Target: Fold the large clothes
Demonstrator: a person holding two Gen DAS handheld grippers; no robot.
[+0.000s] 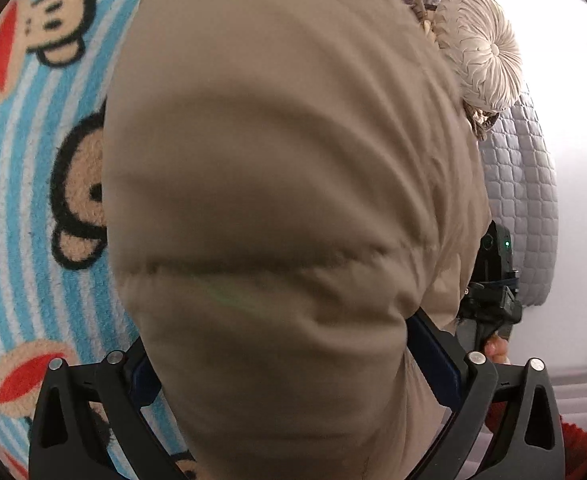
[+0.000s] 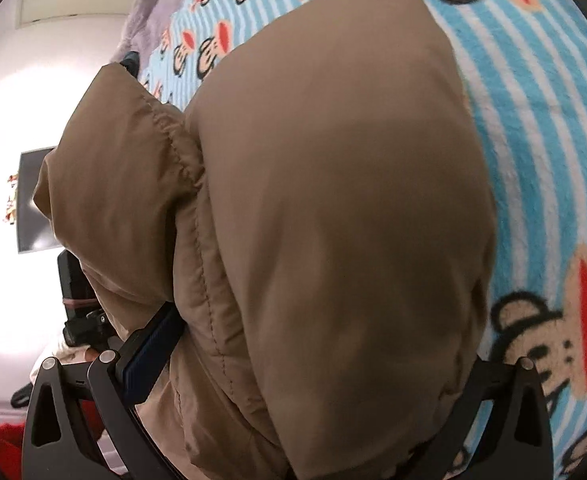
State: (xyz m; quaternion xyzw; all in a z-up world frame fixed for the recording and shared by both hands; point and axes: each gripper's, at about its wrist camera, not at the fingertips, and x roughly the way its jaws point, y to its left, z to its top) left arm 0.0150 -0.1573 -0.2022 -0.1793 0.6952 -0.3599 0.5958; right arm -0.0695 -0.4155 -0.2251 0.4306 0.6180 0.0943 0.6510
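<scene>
A tan padded jacket [image 1: 285, 152] lies bunched on the bed and fills most of both views. My left gripper [image 1: 289, 352] has its jaws set wide, and a thick roll of the jacket bulges up between them. Both blue pads [image 1: 433, 344] lie against the fabric. In the right wrist view the jacket [image 2: 333, 200] also fills my right gripper [image 2: 325, 340]. Its left blue pad [image 2: 149, 352] presses into the quilted seam, while the other finger is hidden under the cloth. A folded sleeve or flap [image 2: 113, 184] sticks out to the left.
The jacket rests on a blue-and-white striped blanket with monkey faces [image 1: 33, 184]. A round pleated beige cushion [image 1: 481, 48] and a grey quilted cover [image 1: 521, 184] lie at the bed's edge by a white wall. A red sleeve [image 1: 581, 444] shows low down.
</scene>
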